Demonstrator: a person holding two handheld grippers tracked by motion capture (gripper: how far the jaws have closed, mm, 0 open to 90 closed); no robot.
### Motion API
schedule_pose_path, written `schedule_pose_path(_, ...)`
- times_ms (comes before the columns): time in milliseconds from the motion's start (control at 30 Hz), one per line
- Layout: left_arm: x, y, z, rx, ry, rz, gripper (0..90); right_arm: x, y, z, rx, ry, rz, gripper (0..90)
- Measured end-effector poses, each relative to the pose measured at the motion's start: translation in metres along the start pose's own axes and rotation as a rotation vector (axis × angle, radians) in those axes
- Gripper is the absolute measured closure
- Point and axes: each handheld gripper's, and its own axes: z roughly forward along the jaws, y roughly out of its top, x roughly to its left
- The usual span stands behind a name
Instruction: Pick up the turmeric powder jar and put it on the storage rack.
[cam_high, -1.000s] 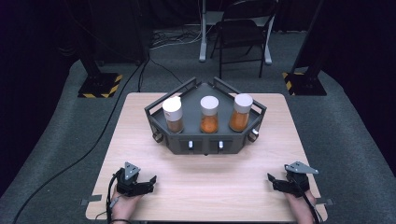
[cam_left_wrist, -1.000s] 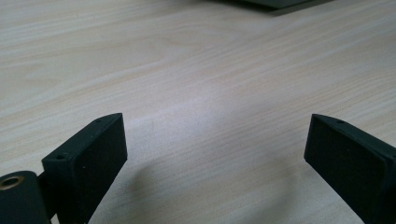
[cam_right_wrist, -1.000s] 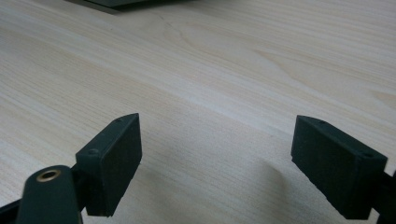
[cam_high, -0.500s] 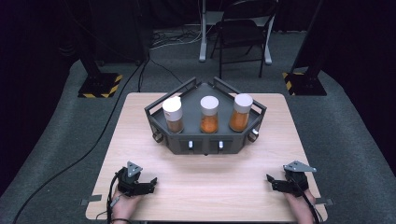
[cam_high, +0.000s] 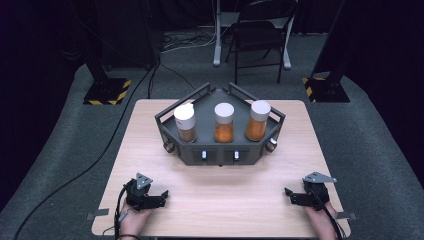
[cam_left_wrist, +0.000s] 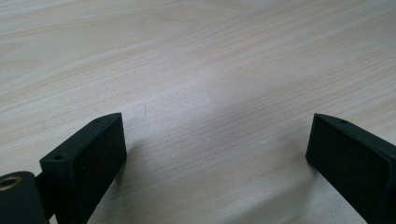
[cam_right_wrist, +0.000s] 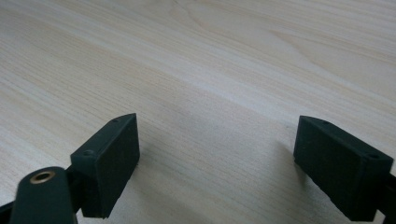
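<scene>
A dark grey angular rack (cam_high: 220, 156) stands on the far half of the wooden table (cam_high: 220, 200). It holds three upright white-lidded jars of orange-brown contents: left (cam_high: 185, 123), middle (cam_high: 224, 123), right (cam_high: 258, 121). My left gripper (cam_high: 161, 196) rests at the near left corner, held in a hand, with its jaws pointing inward. In the left gripper view it (cam_left_wrist: 215, 140) is open over bare wood. My right gripper (cam_high: 290, 195) lies at the near right corner. Its jaws (cam_right_wrist: 217, 140) have just been opening and have nothing between them.
Bare tabletop spans the space between the two grippers and the rack. Beyond the table, a folding chair (cam_high: 260, 30) and two stand bases marked with yellow-black tape (cam_high: 107, 90) (cam_high: 325, 87) sit on the grey floor, with cables trailing at the left.
</scene>
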Motion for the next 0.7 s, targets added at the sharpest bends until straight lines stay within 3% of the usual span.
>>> schedule_pose_path(700,-0.0003,0.0000,0.0001,0.000,0.001,0.000,4.7,-0.0005,0.0006,0.0004,0.003,0.003,-0.003,11.7)
